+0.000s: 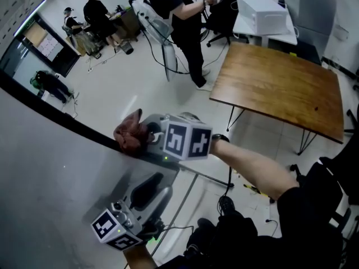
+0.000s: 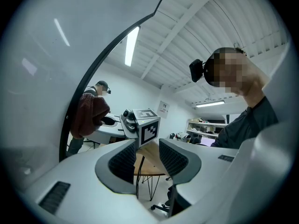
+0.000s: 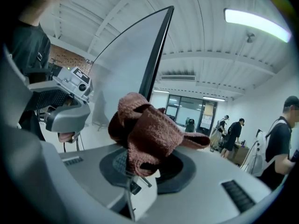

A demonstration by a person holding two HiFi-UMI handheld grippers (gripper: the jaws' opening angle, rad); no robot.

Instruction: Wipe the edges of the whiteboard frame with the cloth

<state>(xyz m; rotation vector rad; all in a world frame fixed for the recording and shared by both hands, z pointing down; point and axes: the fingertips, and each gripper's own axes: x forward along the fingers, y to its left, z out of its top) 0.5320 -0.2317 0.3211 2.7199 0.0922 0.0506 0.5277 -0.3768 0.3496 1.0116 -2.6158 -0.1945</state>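
Observation:
The whiteboard (image 1: 50, 178) fills the left of the head view, and its black frame edge (image 1: 84, 130) runs diagonally across. My right gripper (image 1: 147, 139) is shut on a reddish-brown cloth (image 1: 130, 135) and presses it against that edge. In the right gripper view the bunched cloth (image 3: 147, 134) sits between the jaws, beside the black frame (image 3: 156, 55). My left gripper (image 1: 152, 188) hovers lower down in front of the board, open and holding nothing. The left gripper view shows its jaws apart (image 2: 142, 158), with the cloth (image 2: 88, 116) on the frame (image 2: 93, 71) beyond.
A wooden table (image 1: 280, 86) on thin black legs stands to the right. A person (image 1: 179, 15) holding grippers stands at the back, next to a white box (image 1: 261, 13) on a desk. More people sit at the far left. My own legs and shoes are below.

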